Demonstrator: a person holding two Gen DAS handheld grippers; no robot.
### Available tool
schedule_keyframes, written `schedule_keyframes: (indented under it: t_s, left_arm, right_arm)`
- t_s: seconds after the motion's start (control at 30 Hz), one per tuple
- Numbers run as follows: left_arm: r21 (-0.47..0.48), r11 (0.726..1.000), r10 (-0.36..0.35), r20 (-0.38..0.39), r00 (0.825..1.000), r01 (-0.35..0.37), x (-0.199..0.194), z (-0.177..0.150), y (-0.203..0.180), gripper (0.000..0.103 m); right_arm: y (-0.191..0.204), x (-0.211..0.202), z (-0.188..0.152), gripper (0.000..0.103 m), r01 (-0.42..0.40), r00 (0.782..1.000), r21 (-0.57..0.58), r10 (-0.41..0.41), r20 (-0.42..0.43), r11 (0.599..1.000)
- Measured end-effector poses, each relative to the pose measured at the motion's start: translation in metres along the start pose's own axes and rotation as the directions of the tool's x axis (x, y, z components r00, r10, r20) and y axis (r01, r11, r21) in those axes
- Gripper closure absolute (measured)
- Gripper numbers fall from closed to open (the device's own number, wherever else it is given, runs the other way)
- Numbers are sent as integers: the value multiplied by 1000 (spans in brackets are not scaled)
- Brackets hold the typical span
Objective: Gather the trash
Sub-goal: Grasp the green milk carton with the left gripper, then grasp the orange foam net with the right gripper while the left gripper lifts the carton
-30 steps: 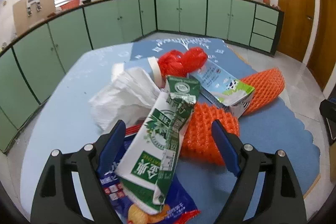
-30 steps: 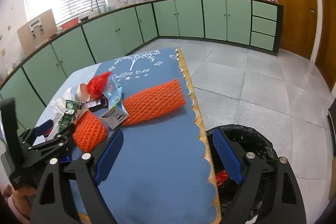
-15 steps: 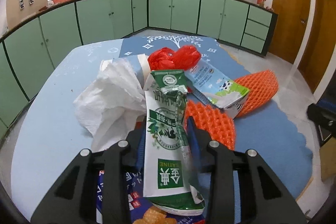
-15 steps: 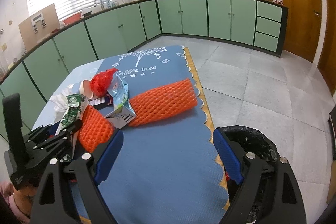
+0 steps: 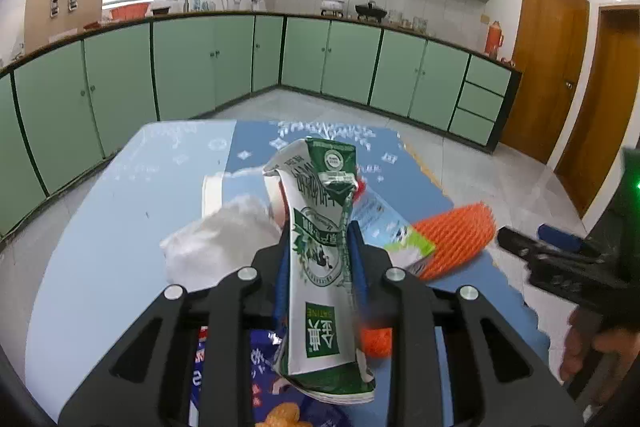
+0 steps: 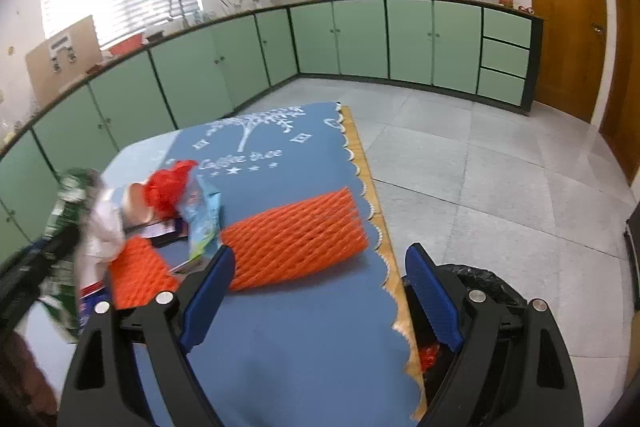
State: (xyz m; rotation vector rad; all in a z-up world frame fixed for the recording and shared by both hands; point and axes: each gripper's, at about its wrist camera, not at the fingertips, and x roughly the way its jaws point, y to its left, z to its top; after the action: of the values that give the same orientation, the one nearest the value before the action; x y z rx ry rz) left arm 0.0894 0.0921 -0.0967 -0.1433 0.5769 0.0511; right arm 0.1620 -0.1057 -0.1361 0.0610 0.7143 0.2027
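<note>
Green kitchen cabinets ring the blue desk (image 6: 280,327), which carries two orange foam nets (image 6: 296,247). Left gripper (image 5: 320,259), spread a second ago, now clamps one green milk carton (image 5: 320,259), lifted. Right gripper (image 6: 316,291) gapes, empty, beside one black bin (image 6: 492,287).

The crushed green-and-white milk carton (image 5: 320,267) carries the word "SATINE" in small white letters on its green panel, above two large white Chinese characters; its other print is too small to read. The far end of the blue tablecloth (image 6: 280,327) reads "Coffee tree" in white under a tree drawing.
</note>
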Motion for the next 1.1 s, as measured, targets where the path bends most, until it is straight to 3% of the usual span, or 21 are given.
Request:
schedule_keyframes:
  t_s: [0.17, 0.43, 0.53, 0.63, 0.7, 0.77, 0.9, 1.1]
  left_arm:
    - [-10, 1000, -4, 31, 1000, 4, 5, 14, -3, 78]
    - [3, 1000, -2, -27, 1000, 2, 42, 7, -9, 78]
    - [7, 1000, -3, -47, 999, 3, 54, 6, -10, 78]
    - [14, 1000, -2, -58, 998, 3, 62, 4, -13, 78]
    - [18, 1000, -2, -62, 998, 3, 65, 3, -13, 78]
    - [21, 1000, -1, -62, 998, 3, 65, 4, -14, 78]
    - [31, 1000, 0, -45, 999, 1, 60, 9, -15, 78]
    - [42, 999, -12, 3, 1000, 12, 40, 15, -22, 78]
  right_arm:
    - [0, 21, 8, 18, 14, 1000, -6, -14, -14, 1000]
    - [4, 55, 10, 21, 33, 996, -18, -35, -79, 999]
    - [4, 66, 8, 34, 26, 992, -23, -28, -122, 999]
    - [5, 73, 4, 53, 21, 988, -31, -25, -153, 999]
    - [6, 74, 2, 78, 5, 987, -35, -10, -162, 999]
    - [6, 71, 2, 90, -30, 986, -28, 25, -165, 999]
    - [5, 47, 11, 93, -68, 993, -3, 67, -98, 998]
    - [-2, 0, 32, 93, -49, 998, 8, 49, 31, 999]
